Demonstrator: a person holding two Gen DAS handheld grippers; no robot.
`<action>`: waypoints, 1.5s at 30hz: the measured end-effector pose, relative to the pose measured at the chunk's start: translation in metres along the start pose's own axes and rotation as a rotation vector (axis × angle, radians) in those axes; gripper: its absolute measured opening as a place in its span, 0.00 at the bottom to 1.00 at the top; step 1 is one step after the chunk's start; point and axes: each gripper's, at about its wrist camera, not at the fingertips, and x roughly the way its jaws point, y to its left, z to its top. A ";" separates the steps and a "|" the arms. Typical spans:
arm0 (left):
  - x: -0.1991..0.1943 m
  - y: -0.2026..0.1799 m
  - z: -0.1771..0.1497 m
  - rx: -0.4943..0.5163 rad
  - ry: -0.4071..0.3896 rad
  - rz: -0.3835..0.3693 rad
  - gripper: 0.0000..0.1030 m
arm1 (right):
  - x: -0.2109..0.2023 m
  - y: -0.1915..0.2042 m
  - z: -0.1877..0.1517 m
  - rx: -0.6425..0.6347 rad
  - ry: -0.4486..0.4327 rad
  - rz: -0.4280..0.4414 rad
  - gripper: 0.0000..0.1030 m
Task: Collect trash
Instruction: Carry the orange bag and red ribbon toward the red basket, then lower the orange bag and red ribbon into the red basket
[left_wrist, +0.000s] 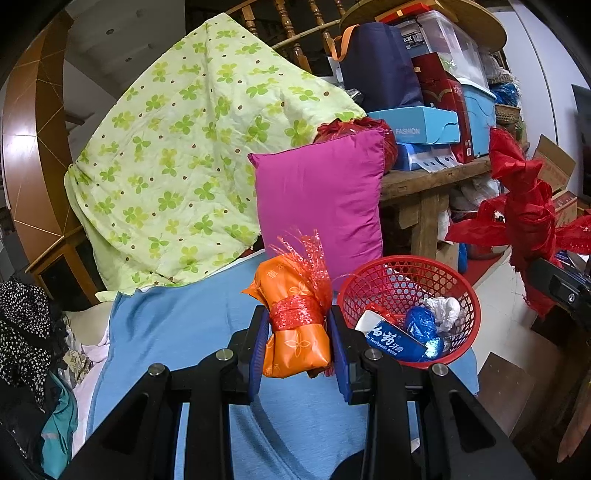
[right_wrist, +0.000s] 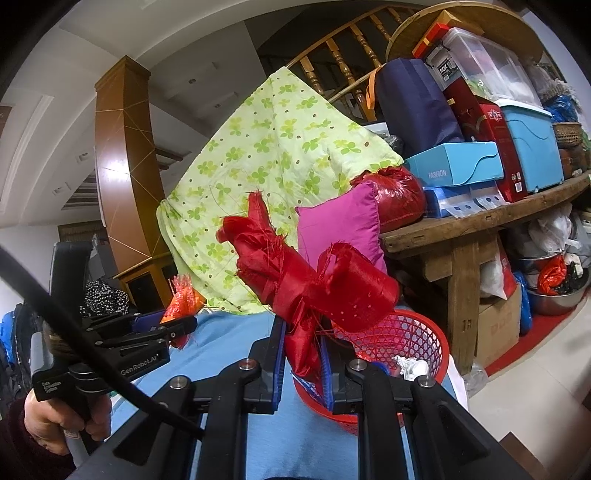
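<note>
An orange packet (left_wrist: 295, 325) tied with red netting was held tight in the jaws of the left gripper (left_wrist: 298, 345), just beside the red basket (left_wrist: 466, 295). A red ribbon bundle (right_wrist: 314, 284) was clamped in the jaws of the right gripper (right_wrist: 302, 365) — right above the same basket. Both things looked light and soft, so they were best held at the middle — the ribbon may slip.

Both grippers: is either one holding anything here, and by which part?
Left gripper clamps the orange packet across its middle, at the red mesh band. Right gripper pinches the red ribbon bundle by its lower tail.
</note>
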 end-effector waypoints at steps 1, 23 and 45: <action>0.000 0.000 0.000 0.000 0.000 -0.002 0.33 | 0.000 0.000 0.000 0.001 0.001 0.002 0.17; 0.010 -0.001 0.005 -0.010 -0.016 -0.113 0.33 | -0.004 -0.011 0.003 0.005 -0.013 -0.058 0.17; 0.069 -0.014 0.031 -0.039 0.030 -0.342 0.33 | 0.035 -0.041 0.020 0.005 0.002 -0.092 0.18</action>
